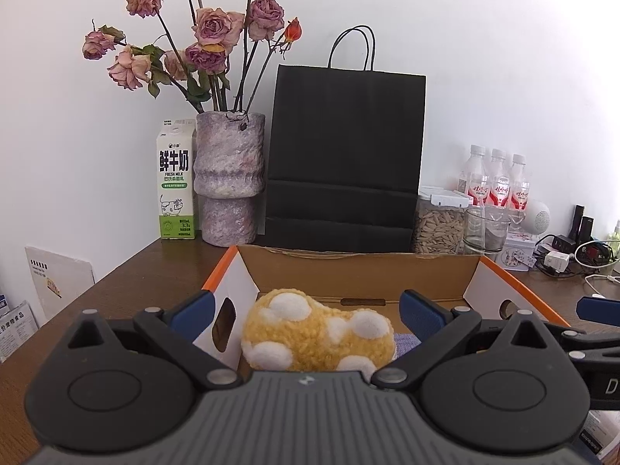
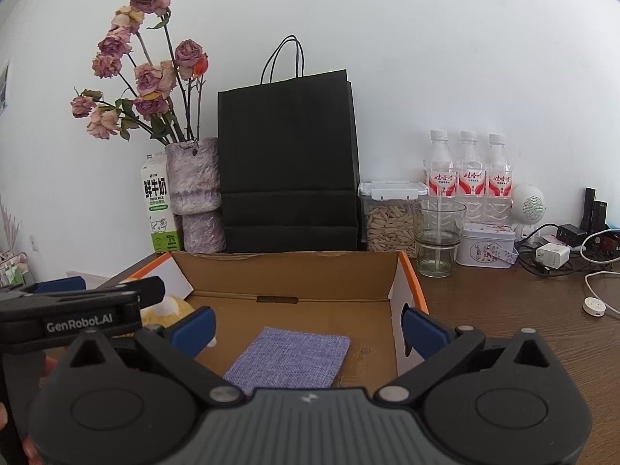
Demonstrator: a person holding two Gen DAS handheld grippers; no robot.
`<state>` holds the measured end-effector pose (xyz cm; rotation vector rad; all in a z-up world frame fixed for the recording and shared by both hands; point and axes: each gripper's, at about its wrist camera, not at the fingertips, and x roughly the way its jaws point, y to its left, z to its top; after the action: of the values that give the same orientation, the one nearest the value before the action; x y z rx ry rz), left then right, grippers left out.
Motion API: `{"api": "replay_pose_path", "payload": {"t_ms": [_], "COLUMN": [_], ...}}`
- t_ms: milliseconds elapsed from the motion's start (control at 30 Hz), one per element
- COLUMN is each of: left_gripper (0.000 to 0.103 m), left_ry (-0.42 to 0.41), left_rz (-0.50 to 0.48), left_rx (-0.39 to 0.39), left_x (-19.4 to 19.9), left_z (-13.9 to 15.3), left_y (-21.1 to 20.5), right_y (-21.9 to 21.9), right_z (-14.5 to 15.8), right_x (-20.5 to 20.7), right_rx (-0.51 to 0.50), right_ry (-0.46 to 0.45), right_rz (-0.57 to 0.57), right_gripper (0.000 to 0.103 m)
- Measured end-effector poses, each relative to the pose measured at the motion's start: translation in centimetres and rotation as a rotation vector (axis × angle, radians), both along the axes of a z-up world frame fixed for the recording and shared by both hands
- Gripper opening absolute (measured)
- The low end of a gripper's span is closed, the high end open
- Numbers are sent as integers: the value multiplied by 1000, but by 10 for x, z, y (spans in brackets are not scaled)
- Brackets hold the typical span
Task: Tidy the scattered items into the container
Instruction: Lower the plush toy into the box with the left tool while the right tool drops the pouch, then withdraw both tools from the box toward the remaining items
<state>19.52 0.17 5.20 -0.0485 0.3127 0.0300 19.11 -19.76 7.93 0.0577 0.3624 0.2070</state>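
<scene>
A: Where do the task's things lie?

B: Both are inside the open brown cardboard box with orange rims [image 2: 294,275] on the brown wooden desk [image 2: 503,310]. The fluffy yellow plush toy with white spots [image 1: 317,333] lies at the box's left side, its long axis running left to right across the left wrist view, the higher rounded end to the left. The flat purple woven fabric pouch [image 2: 288,356] lies on the box floor, right of the toy.

A: Which way does the pouch run?

B: In the right wrist view its long axis goes from near-left to far-right, slightly slanted, a short edge facing the box's back wall.

A: And the left hand-held gripper [image 1: 306,310]?

B: Its blue-padded jaws stand wide apart on either side of the toy, pressing on nothing.

A: The right hand-held gripper [image 2: 306,325]?

B: Also spread wide, over the pouch without touching it.

A: What stands behind the box?

B: A black paper bag with handles [image 2: 288,162], a mottled purple vase of dried pink roses [image 2: 195,193], a green and white milk carton [image 2: 158,209], a clear jar of seeds [image 2: 389,221] and three clear bottles with red labels [image 2: 469,174].
</scene>
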Motion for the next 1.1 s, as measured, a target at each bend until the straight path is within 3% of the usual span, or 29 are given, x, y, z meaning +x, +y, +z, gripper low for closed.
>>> {"api": "replay_pose_path", "payload": {"t_ms": [500,1100], "left_gripper": [103,103], "left_ry": [-28,-14], "left_rz": [1,32], "left_rx": [-14,3], "left_x": [-16,-79], "left_z": [5,-2], "left_y": [1,11], "right_y": [-2,0], "right_z": [8,-7], "right_x": [-14,-80], "right_rx": [-4,-99], "right_ry": [-22,-44], "right_rz": [5,60], "right_gripper": [103,103]}}
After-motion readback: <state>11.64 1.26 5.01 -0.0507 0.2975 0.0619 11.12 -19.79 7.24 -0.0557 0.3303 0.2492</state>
